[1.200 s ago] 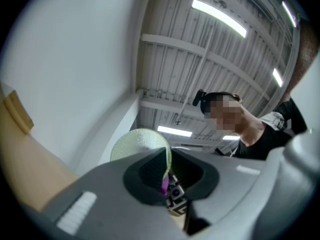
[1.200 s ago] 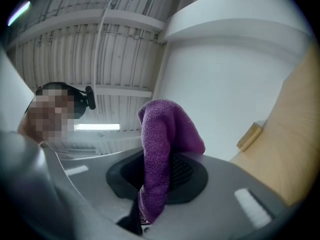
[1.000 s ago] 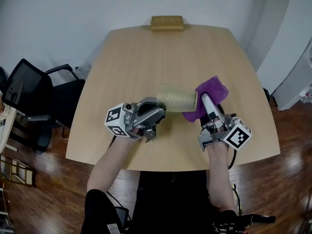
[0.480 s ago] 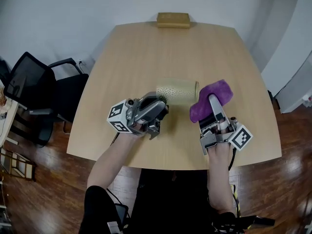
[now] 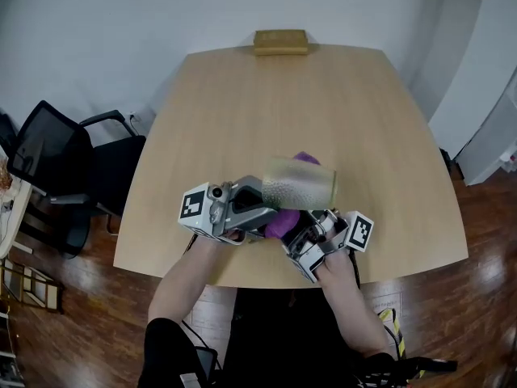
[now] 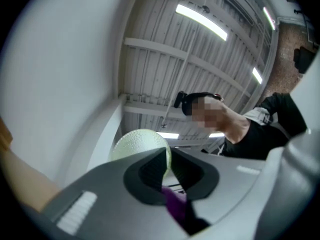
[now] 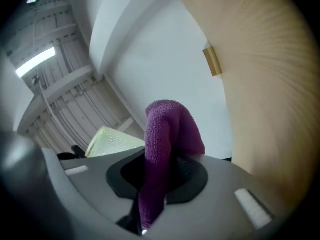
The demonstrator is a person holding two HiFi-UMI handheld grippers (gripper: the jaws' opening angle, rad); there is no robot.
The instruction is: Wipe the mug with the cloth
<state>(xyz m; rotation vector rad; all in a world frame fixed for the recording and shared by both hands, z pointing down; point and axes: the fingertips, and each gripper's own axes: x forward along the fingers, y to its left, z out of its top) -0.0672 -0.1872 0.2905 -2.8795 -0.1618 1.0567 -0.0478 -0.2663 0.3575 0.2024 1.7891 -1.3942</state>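
Observation:
The pale green dotted mug (image 5: 299,184) hangs on its side above the wooden table (image 5: 242,111). My left gripper (image 5: 262,199) is shut on its left end. In the left gripper view the mug (image 6: 140,144) has its edge pinched between the jaws of the left gripper (image 6: 166,171). My right gripper (image 5: 292,226) is tucked under the mug, shut on the purple cloth (image 5: 282,221). A bit of cloth also shows behind the mug. In the right gripper view the cloth (image 7: 167,134) stands up out of the right gripper (image 7: 160,176), with the mug (image 7: 112,141) beside it.
A wooden block (image 5: 280,41) lies at the table's far edge. A black office chair (image 5: 56,160) stands left of the table. The table's near edge runs just below both grippers. The person (image 6: 260,129) shows in the left gripper view.
My right gripper has swung left with the cloth from the mug's right side to beneath it, and has rolled over. The left gripper and mug have shifted slightly right.

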